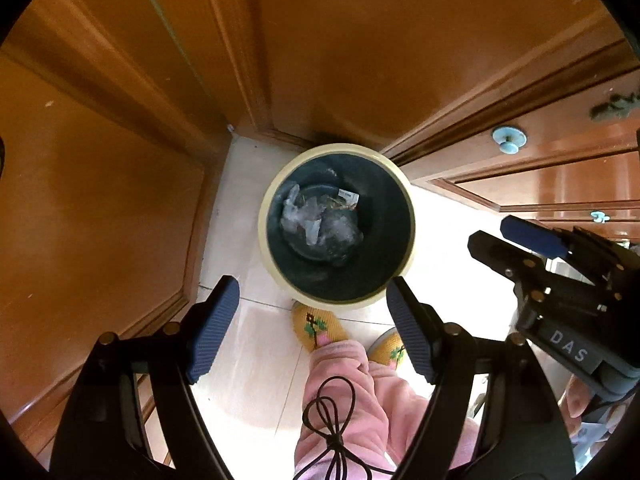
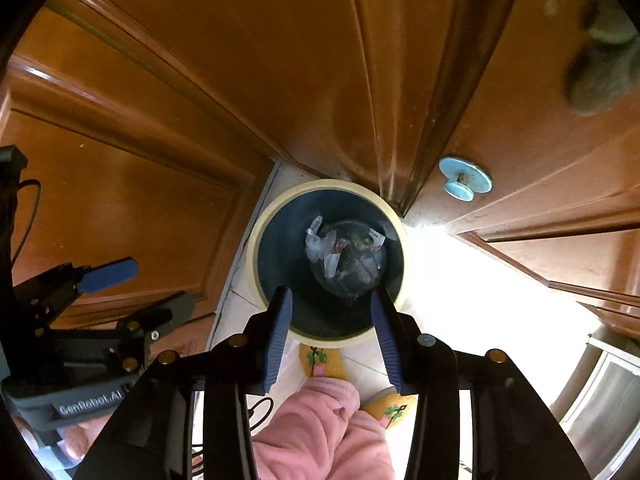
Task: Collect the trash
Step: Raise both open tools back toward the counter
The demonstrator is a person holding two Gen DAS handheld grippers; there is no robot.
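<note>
A round bin with a cream rim (image 1: 408,196) and dark inside stands on the pale floor in a corner of wooden panels; it also shows in the right wrist view (image 2: 254,248). Crumpled clear plastic and paper trash (image 1: 316,220) lies at its bottom, also seen in the right wrist view (image 2: 344,256). My left gripper (image 1: 312,304) is open and empty, above the bin's near rim. My right gripper (image 2: 330,308) is open and empty, looking straight down into the bin. Each gripper shows in the other's view, the right one (image 1: 520,244) and the left one (image 2: 132,284).
Wooden doors and cabinet fronts (image 1: 120,160) close in the bin on three sides. Pale blue knobs (image 2: 464,180) stick out of the drawers at the right. The person's yellow slippers (image 1: 318,326) and pink trouser leg (image 1: 352,400) stand just before the bin. A black cable (image 1: 332,420) hangs loose.
</note>
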